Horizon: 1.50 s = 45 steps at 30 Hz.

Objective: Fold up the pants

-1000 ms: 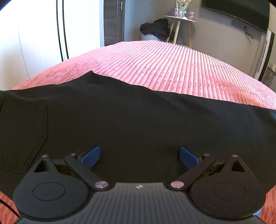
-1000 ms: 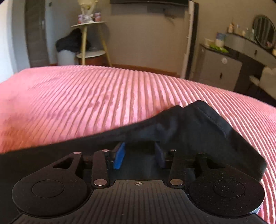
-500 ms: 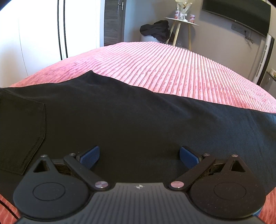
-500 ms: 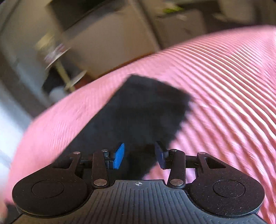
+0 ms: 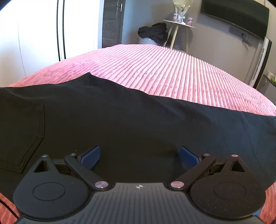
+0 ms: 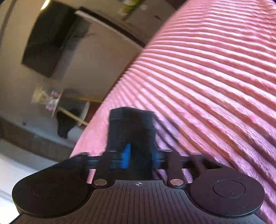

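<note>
Left camera, pants: the black pants lie flat and spread out across the pink bed cover, from the left edge of the picture to the right edge.
Left camera, pocket: a sewn pocket shows on the pants at the left.
Left camera, left tongs: the left tongs hang just over the pants with the blue pads far apart. They are open and nothing is pinched between them.
Left camera, room: a small round table stands past the bed, with a heap of dark clothes beside it. A dark screen hangs on the wall at the right.

Right camera, picture: it is tipped to one side and blurry.
Right camera, right tongs: the right tongs have just been closing. The blue pads sit close together with black cloth between them, so they grip the pants.
Right camera, pants: the end of a pant leg sticks out past the pads, a narrow black strip with its hem at the far end. The pink bed cover is behind it.
Right camera, room: the round table and the dark screen show at the left, blurred.
</note>
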Tool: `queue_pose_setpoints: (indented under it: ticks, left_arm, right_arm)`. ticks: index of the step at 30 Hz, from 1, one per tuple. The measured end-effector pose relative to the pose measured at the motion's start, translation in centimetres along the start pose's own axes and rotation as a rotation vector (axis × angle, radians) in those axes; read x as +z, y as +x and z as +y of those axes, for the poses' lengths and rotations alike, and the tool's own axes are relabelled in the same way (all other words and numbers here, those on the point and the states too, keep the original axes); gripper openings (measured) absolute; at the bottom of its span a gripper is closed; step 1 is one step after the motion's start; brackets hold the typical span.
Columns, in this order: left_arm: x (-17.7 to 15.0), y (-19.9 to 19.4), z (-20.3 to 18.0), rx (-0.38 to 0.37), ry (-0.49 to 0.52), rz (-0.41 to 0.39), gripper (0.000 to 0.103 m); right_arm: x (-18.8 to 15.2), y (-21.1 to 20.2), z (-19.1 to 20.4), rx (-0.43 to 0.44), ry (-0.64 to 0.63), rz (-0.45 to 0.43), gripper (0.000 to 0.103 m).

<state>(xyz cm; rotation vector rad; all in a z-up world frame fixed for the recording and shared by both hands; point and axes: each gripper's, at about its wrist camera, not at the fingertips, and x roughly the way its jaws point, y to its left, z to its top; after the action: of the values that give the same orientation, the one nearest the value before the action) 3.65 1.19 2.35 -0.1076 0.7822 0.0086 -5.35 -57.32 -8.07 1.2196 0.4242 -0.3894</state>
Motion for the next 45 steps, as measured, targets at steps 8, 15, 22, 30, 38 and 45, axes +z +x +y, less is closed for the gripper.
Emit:
queue_pose_setpoints:
  ticks: [8, 15, 22, 30, 38, 45]
  left_arm:
    - [0.3, 0.3, 0.0, 0.006, -0.003, 0.004, 0.099]
    - [0.4, 0.5, 0.1, 0.0, -0.014, 0.003, 0.099]
    - [0.4, 0.7, 0.4, -0.008, -0.019, 0.005, 0.099]
    - [0.3, 1.1, -0.2, 0.005, 0.019, 0.018, 0.099]
    - [0.4, 0.9, 0.3, -0.014, -0.017, -0.006, 0.099]
    - [0.7, -0.5, 1.4, -0.078, -0.111, -0.064, 0.099]
  right_arm:
    - [-0.4, -1.1, 2.1, 0.0, -0.113, -0.034, 0.012]
    - [-0.5, -1.7, 5.9, 0.05, -0.219, -0.027, 0.01]
    - [-1.2, 1.2, 4.7, -0.111, -0.23, 0.038, 0.04]
    - [-1.3, 1.3, 5.8, -0.129, -0.228, 0.011, 0.009]
    - [-9.6, -2.6, 19.3, 0.017, -0.811, -0.078, 0.008]
    - [-26.3, -3.5, 24.1, 0.263, -1.203, 0.18, 0.016]
